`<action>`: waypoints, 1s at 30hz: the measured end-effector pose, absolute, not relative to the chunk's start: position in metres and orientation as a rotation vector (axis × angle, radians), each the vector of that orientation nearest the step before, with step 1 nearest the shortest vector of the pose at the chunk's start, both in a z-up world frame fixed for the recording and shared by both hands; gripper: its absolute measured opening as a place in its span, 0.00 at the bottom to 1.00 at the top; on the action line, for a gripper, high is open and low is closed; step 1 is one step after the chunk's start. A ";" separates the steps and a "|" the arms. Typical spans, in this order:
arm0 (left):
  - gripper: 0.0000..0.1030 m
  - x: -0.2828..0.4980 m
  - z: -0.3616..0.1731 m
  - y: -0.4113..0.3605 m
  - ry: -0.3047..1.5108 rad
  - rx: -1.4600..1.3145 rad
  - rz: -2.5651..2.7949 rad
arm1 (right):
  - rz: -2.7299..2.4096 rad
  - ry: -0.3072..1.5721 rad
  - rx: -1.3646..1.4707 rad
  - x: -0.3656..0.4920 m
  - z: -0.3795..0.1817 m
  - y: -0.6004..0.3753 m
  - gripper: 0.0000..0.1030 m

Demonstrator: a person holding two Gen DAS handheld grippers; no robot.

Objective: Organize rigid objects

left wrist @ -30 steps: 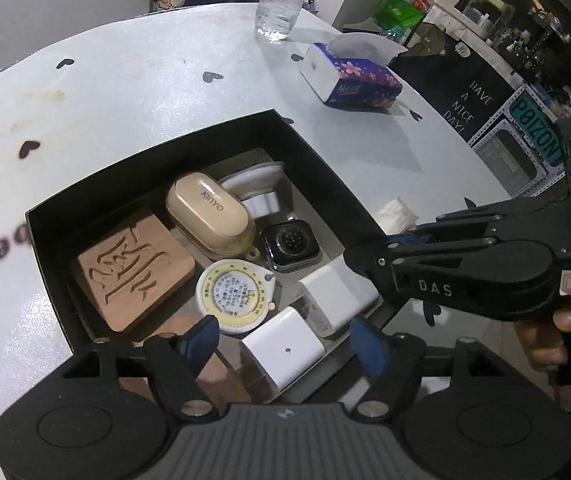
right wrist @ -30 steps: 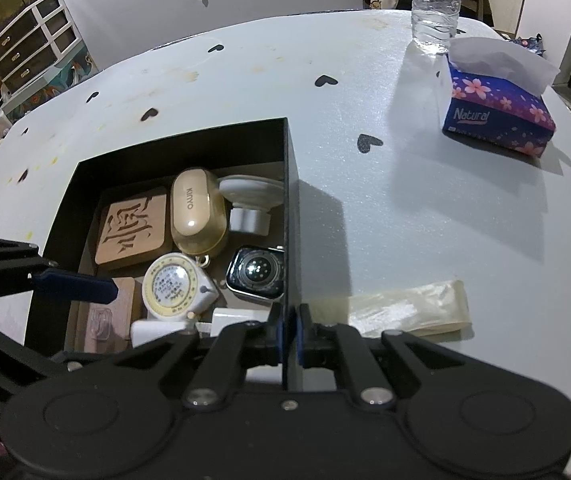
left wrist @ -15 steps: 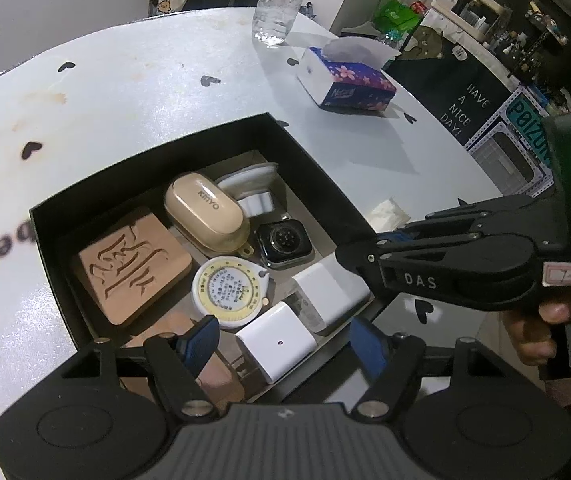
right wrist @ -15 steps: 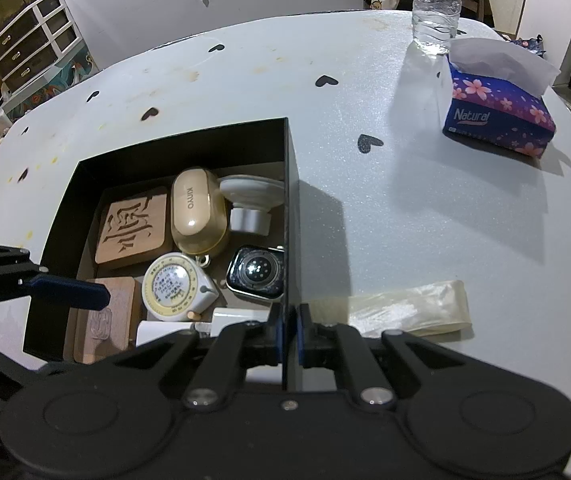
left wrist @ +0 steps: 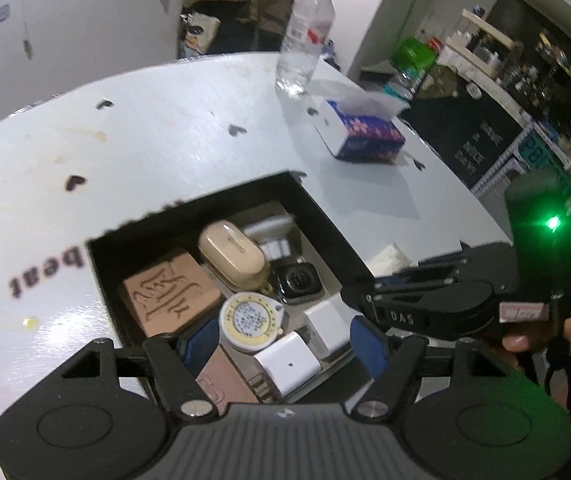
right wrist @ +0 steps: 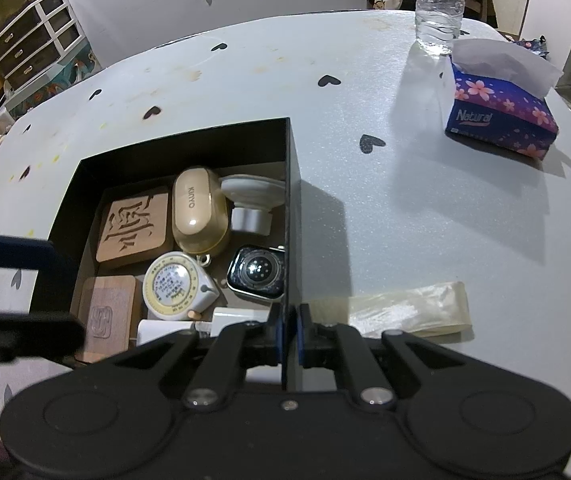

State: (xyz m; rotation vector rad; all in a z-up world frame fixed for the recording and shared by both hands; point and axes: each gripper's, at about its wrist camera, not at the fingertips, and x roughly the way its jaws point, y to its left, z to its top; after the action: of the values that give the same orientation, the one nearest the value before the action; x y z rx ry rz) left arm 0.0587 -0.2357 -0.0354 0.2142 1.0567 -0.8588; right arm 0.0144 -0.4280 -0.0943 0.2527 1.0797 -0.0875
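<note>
I am holding my left gripper (left wrist: 285, 342) spread over the near end of the black box (right wrist: 189, 140), gripping nothing. The wooden blocks, case, tape measure (right wrist: 177, 286), watch and chargers are sitting packed inside. My right gripper (right wrist: 289, 334) is pinching the box's right wall; sorting looks nearly finished.

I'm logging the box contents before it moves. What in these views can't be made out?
- White chargers: right wrist view, mostly hidden behind the right gripper.
- Lower wooden block: left wrist view, partly covered by the left gripper fingers.
- Tape measure print: blurred.
</note>
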 end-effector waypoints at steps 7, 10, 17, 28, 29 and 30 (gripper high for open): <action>0.71 0.057 -0.014 -0.210 0.987 0.146 -0.735 | -0.072 1.081 0.251 0.015 -0.095 -0.430 0.08; 0.71 0.056 -0.007 -0.198 0.958 0.117 -0.670 | -0.066 1.068 0.245 0.014 -0.091 -0.430 0.08; 0.71 0.048 0.006 -0.178 0.896 0.046 -0.564 | -0.033 0.951 0.224 0.010 -0.052 -0.434 0.13; 0.81 0.011 0.014 -0.171 0.764 -0.024 -0.427 | 0.038 0.732 0.163 -0.021 0.001 -0.437 0.24; 0.84 0.007 0.013 -0.169 0.758 -0.029 -0.420 | 0.038 0.722 0.159 -0.025 0.001 -0.437 0.26; 0.88 0.003 0.013 -0.168 0.752 -0.031 -0.409 | 0.037 0.713 0.158 -0.030 0.001 -0.436 0.28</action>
State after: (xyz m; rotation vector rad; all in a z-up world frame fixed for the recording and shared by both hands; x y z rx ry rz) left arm 0.0026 -0.1675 0.0125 -0.0310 0.7515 -0.4093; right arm -0.0295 -0.4365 0.0013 0.1578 0.7132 0.0368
